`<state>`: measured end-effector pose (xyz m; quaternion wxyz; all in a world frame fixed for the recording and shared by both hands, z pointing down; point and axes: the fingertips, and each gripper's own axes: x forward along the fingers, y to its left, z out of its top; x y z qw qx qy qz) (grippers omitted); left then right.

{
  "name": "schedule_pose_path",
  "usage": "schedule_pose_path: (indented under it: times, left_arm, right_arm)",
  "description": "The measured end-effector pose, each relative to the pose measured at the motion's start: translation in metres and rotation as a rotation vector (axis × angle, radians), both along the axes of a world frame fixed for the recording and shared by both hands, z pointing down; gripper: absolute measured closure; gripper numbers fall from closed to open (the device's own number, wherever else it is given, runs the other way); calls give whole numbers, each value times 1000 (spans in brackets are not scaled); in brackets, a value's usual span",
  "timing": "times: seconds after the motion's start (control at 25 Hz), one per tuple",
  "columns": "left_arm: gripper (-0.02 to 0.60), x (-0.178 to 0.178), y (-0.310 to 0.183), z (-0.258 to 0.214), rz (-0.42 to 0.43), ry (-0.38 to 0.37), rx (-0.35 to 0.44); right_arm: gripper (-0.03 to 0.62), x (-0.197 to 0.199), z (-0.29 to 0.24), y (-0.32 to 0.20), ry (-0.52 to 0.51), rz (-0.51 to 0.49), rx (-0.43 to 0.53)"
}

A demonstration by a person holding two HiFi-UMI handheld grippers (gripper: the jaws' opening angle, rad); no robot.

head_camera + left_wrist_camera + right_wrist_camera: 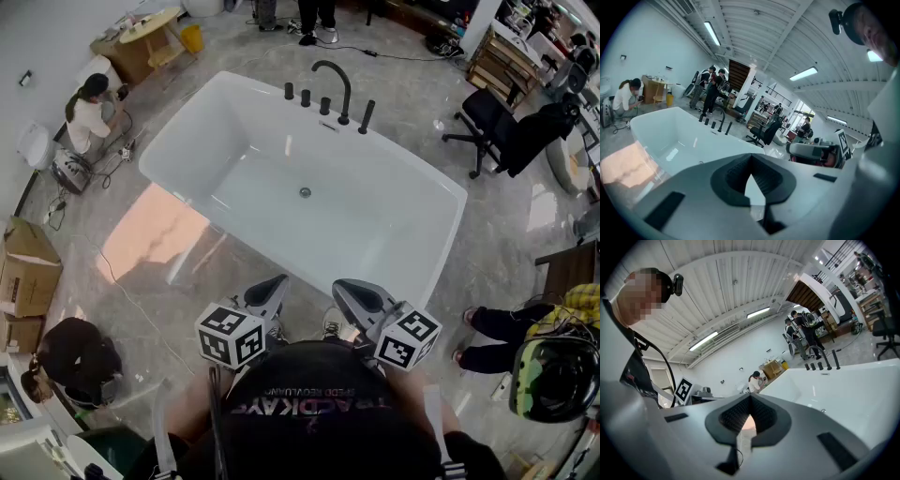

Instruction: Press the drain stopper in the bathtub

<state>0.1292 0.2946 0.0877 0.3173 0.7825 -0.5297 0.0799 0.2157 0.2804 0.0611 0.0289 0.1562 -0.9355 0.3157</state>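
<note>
Currently left gripper point(270, 289) and right gripper point(352, 291), both pressed together and empty, hover beside bathtub point(253, 150); drain stopper point(305, 192) at 12 o'clock, seemingly untouched.

Legible markings: one printed word, plus coded markers.
Head view: orange lettering point(317, 407) on black headgear point(323, 375), seen upside down, reads approx. "TRACKDAYS"; smaller line just above it too small to read w/ certainty. Left marker cube point(230, 336) and right marker cube point(409, 339) carry blk/wht square code patterns (machine codes, not letters or nos.). One such pattern also shows in each gripper view.
</note>
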Motion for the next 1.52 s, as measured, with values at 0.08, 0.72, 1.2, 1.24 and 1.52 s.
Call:
schedule_pose_path:
  times: [0.08,0.72,1.2,1.24,1.52]
  left_arm:
    - [578,-2,1,0,-1,-1,-1]
    - [578,-4,9,1,-5,-7,0]
    - [578,-18,7,1,-21,5,1]
    - [578,-19,7,1,-21,5,1]
    - [578,-30,10,5,-37,17,-10]
  right_arm:
    - [583,-1,1,2,-2,1,-2]
    - [582,-8,-5,13,-40,-43,15]
    - [582,-20,-2,7,-27,-44,-7]
    - [582,-21,-2,6,-27,-45,-8]
    - [582,-28,-2,4,-26,-35,-18]
